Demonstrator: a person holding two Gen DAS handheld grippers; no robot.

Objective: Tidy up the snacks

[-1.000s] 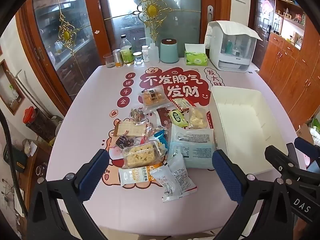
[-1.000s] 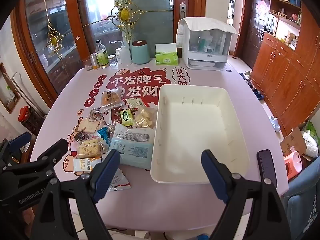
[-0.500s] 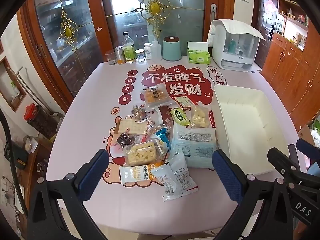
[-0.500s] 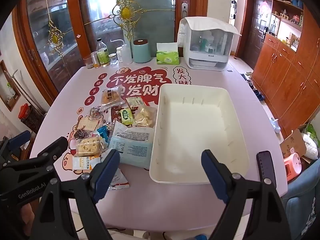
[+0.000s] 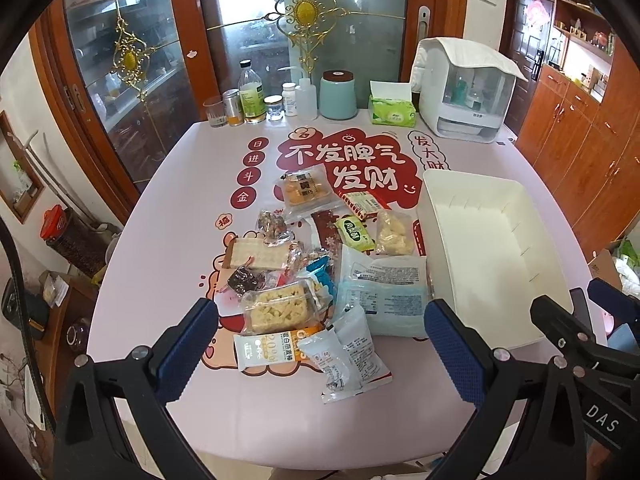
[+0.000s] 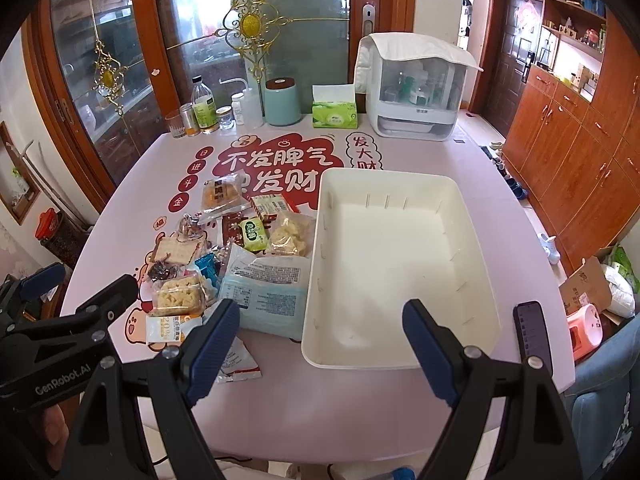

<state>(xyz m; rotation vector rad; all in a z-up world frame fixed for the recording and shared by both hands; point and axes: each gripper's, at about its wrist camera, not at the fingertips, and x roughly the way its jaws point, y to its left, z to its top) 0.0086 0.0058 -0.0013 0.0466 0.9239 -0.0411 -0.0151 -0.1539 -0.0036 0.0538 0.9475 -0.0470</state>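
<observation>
The left gripper [image 5: 318, 334] hangs over the near edge of the table [image 5: 168, 216], its blue fingers [image 5: 188, 344] spread wide and holding nothing. No finger touches a packet; the near end of the snack pile shows in the gap between them. The right gripper [image 6: 320, 346] is likewise wide apart and empty, with its fingers [image 6: 428, 344] framing the near end of the white bin [image 6: 472, 264].

The bin serves as landmark. It has nothing in it and sits right of the snacks [image 5: 320, 264]. A big pale-blue pack [image 6: 264, 292] lies against the bin's left wall. Left of that pack is a clear tray of crumbly bars [image 5: 280, 306], and nearer the table edge an orange-and-white sachet [image 5: 268, 346] and two white pouches [image 5: 348, 354]. Beyond the blue pack, still left of the bin, lie a green packet [image 5: 354, 234], a bag of pale chunks [image 5: 394, 234], a red-and-white bar [image 5: 362, 204] and a wrapped yellow cake [image 5: 306, 192]. Farther left are a wafer slab [image 5: 260, 254] and a dark candy [image 5: 244, 280].

A phone [image 6: 534, 330] lies just right of the bin's near corner. Behind the bin, at the far edge, stand a tissue box [image 6: 334, 114], a teal canister [image 6: 282, 102] and a white cabinet [image 6: 416, 88].
</observation>
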